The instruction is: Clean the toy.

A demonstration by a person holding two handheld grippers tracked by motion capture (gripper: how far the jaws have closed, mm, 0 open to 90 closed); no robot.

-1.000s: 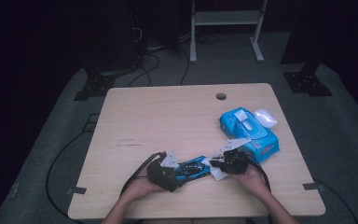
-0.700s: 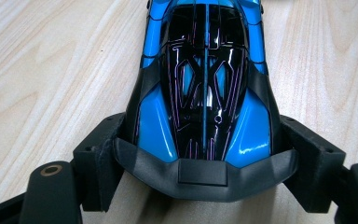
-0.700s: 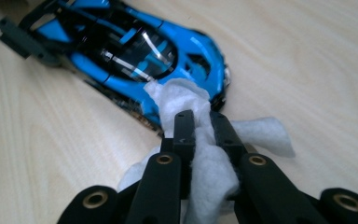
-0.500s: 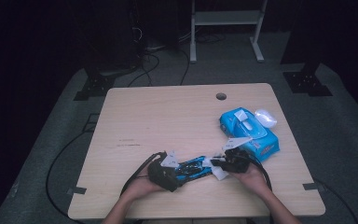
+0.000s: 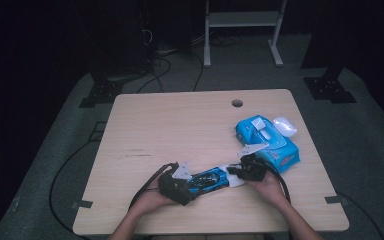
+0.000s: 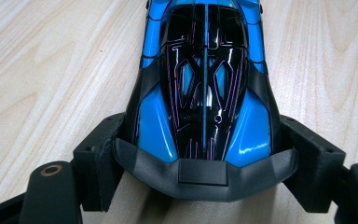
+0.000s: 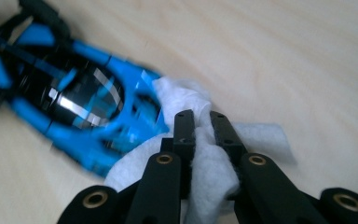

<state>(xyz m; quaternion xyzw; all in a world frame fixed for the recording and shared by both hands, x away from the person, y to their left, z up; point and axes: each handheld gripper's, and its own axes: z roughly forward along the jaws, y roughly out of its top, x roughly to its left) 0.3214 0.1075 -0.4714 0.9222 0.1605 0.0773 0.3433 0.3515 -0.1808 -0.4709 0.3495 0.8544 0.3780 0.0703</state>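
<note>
Near the front edge of a light wooden table, a person's two hands each hold a black two-jaw gripper, and a blue and black toy car lies on the table between them.

From the high view, the left gripper sits at the car's left end. Seen along its own jaws, the car rests on the wood with one end tucked between the two black pads, which press against its sides, so this gripper clamps the car by its body. A dark bumper-like part of the car lies across the gap nearest the camera.

At the car's other end, the right gripper has its jaws drawn almost together on a white wipe. A fold of the wipe is pinched between the pads, and the rest bunches out around them, touching the blue end of the car. That view is blurred, so exactly which part of the car the wipe meets is hard to tell.

Behind the right hand, toward the table's right side, lies a blue pack of wipes with a white flap on top.
</note>
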